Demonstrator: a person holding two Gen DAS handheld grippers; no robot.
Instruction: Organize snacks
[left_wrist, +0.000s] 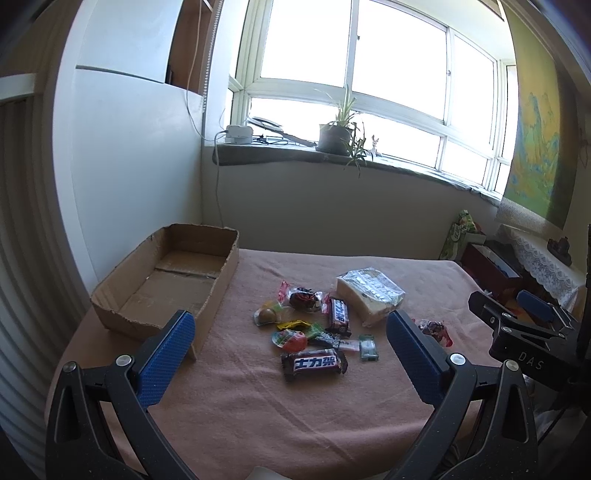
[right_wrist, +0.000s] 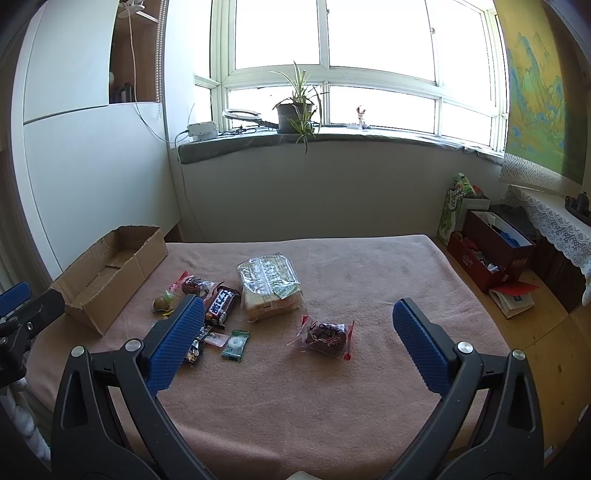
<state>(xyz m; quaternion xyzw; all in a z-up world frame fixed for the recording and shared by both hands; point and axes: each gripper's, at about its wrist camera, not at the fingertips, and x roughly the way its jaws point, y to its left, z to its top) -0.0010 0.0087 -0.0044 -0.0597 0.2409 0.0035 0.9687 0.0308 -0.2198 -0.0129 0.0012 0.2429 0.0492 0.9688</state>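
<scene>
An empty cardboard box (left_wrist: 166, 280) (right_wrist: 110, 273) sits at the table's left. Several wrapped snacks lie in a loose pile mid-table: a dark chocolate bar (left_wrist: 314, 363), a second bar (left_wrist: 339, 314) (right_wrist: 221, 302), a bagged bread loaf (left_wrist: 369, 293) (right_wrist: 269, 286), jelly cups (left_wrist: 267, 314) and a green candy (left_wrist: 368, 347) (right_wrist: 234, 345). A red-wrapped cake (right_wrist: 325, 334) (left_wrist: 434, 330) lies apart on the right. My left gripper (left_wrist: 291, 332) hovers open before the pile. My right gripper (right_wrist: 299, 317) hovers open just short of the cake. Both hold nothing.
A pink cloth (right_wrist: 295, 406) covers the table. Beyond its right edge, red boxes (right_wrist: 491, 251) and a book (right_wrist: 515, 297) stand on the wooden floor. A potted plant (right_wrist: 295, 110) sits on the windowsill. A white cabinet (left_wrist: 129, 166) rises behind the box.
</scene>
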